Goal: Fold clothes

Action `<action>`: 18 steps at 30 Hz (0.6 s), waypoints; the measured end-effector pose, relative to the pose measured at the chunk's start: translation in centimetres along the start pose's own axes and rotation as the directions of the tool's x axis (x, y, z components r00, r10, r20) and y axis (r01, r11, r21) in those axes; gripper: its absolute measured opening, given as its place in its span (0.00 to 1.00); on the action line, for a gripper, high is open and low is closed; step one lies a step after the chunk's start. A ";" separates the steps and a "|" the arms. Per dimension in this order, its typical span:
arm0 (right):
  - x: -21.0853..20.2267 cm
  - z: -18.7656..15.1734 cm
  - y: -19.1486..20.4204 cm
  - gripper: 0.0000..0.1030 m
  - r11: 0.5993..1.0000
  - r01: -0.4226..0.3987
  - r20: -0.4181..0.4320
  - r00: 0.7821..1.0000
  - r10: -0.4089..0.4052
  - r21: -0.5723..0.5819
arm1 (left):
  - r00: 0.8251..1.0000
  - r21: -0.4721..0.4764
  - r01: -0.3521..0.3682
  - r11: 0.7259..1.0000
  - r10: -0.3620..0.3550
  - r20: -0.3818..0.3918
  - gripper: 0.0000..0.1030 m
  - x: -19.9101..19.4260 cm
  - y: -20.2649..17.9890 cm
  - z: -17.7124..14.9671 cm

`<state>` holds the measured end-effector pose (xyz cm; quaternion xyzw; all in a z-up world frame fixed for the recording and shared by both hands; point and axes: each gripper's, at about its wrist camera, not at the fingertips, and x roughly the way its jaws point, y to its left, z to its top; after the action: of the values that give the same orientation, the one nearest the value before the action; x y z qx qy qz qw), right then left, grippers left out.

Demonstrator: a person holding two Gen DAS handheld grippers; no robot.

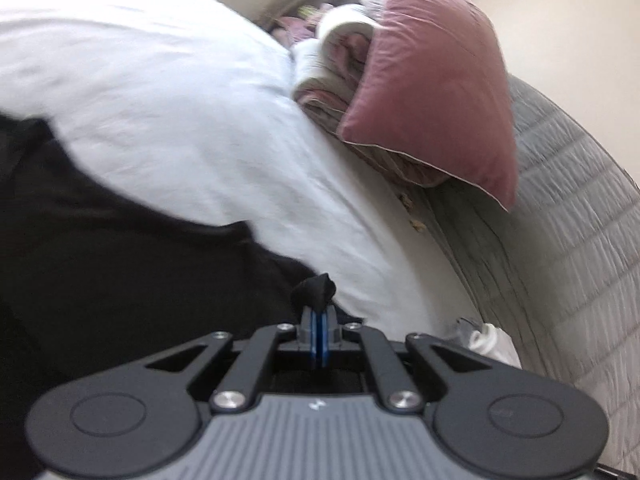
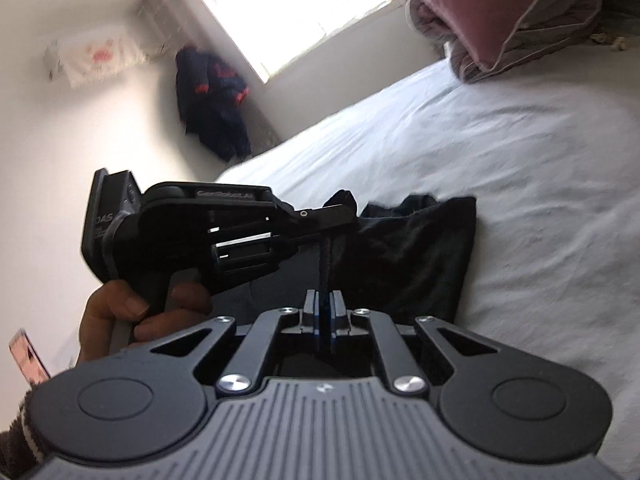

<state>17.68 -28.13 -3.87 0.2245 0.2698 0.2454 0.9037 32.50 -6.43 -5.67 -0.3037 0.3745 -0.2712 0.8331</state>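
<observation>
Bed point(image 2: 500, 168) w/ white sheet carrying black garment point(image 2: 416, 248), lying near its near edge. Pink pillow point(image 1: 436, 92) sitting at head end. Left tool point(image 1: 319, 316) clenching bunched garment edge. Right tool point(image 2: 325, 308) parting slightly, fabric strand running between pads; grip unclear.

Bed sheet point(image 2: 500, 152): open across the middle; blocked by pink pillow point(image 1: 436, 92) and folded bedding point(image 1: 336, 68) at the headboard end.

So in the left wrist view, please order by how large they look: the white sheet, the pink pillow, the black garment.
1. white sheet
2. black garment, close to the sheet and nearer the camera, so unsure
3. pink pillow
</observation>
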 end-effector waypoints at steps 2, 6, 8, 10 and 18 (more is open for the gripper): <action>0.2 0.0 -0.3 0.14 1.000 -0.010 -0.018 1.000 0.010 -0.011 | 1.000 -0.039 0.000 0.999 0.001 0.019 0.02 -0.3 1.4 -0.2; -1.1 0.4 -1.5 0.35 1.000 -0.005 0.034 0.999 0.003 0.030 | 0.998 -0.111 0.027 0.993 -0.019 0.066 0.04 -0.8 3.6 -0.6; -1.4 0.4 -2.1 0.40 0.999 0.025 0.053 0.998 -0.027 0.045 | 0.996 -0.143 0.033 0.989 -0.020 0.087 0.06 -0.7 4.5 -0.9; -1.6 0.5 -2.5 0.40 0.997 0.061 0.054 0.997 -0.064 0.044 | 0.996 -0.168 0.049 0.985 -0.035 0.087 0.11 -0.5 5.0 -0.9; -0.6 -0.3 -2.3 0.40 0.982 0.184 0.002 0.983 -0.184 -0.046 | 0.995 -0.145 0.038 0.989 -0.024 0.092 0.33 -0.7 3.7 -0.5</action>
<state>17.80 -30.17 -5.10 0.1774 0.2848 0.1674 0.9270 32.55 -3.64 -8.30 -0.3820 0.3506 -0.2418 0.8202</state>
